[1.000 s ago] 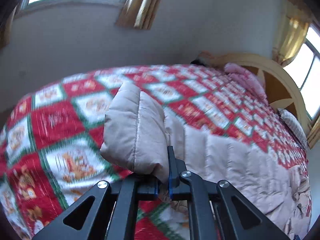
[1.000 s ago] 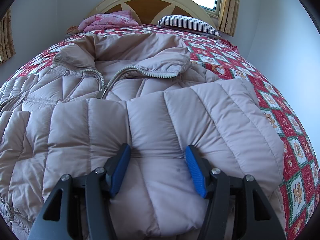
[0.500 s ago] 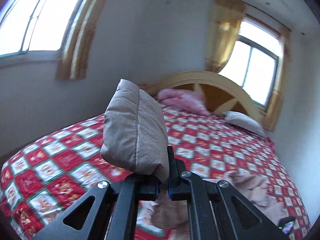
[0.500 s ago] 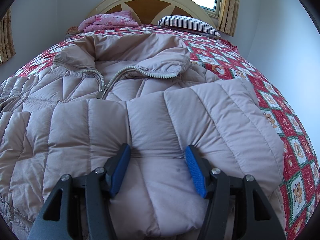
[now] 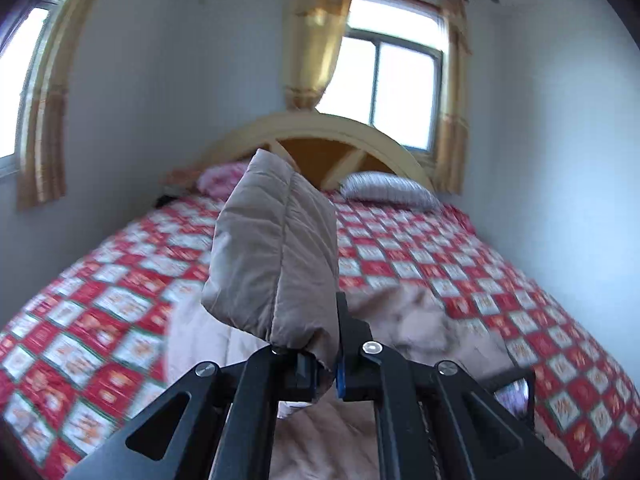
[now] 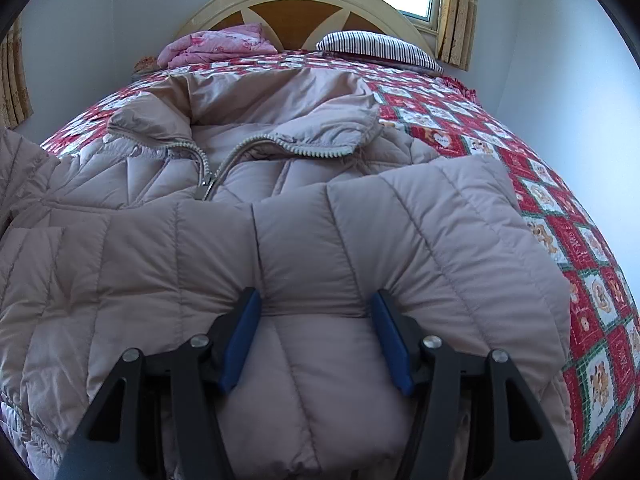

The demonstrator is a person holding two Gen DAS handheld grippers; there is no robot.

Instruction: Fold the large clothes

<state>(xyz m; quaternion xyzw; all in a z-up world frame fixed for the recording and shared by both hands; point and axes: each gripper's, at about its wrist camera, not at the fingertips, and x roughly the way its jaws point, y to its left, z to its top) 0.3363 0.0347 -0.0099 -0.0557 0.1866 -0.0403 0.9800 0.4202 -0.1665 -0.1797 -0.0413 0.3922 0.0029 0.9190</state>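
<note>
Covering the bed (image 6: 532, 184) is a red-and-white checked quilt, with an arched wooden headboard (image 6: 304, 4), two pillows and two curtained windows behind. One puffy beige jacket (image 6: 320, 240) lies on it — the left gripper (image 5: 328, 364) pinches its sleeve cuff (image 5: 276, 256) tight, the right gripper (image 6: 316, 340) presses half-open onto the folded sleeve.

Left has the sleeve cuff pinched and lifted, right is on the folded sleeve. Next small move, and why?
Probably carry the left gripper and its pinched cuff across and lay it on the jacket. The right gripper straddles the folded sleeve.
</note>
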